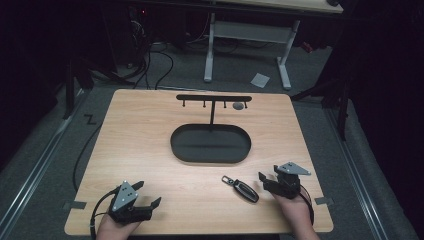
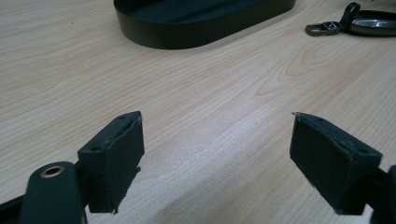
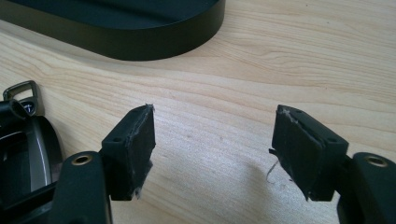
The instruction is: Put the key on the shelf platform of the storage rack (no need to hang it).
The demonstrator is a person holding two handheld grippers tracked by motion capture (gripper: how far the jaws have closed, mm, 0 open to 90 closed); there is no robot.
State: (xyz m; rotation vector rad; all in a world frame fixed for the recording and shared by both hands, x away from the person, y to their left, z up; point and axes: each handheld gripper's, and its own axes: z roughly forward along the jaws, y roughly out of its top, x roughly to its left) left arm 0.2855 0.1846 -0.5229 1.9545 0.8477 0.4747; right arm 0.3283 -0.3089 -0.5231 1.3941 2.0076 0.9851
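Black: one key fob (image 1: 243,189), one tray (image 1: 210,143), two grippers.

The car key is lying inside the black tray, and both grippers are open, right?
Not quite. The key lies on the table, outside the tray, beside the right gripper; the high view shows it. Both grippers, the left gripper too, are open.

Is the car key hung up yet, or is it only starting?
Only starting. Nothing looks done: the car key lies flat on the table, and the rack over the black tray has no key on it. Right tongs sit open beside the key; left tongs are open too. Grabbing and probably hanging it remain.
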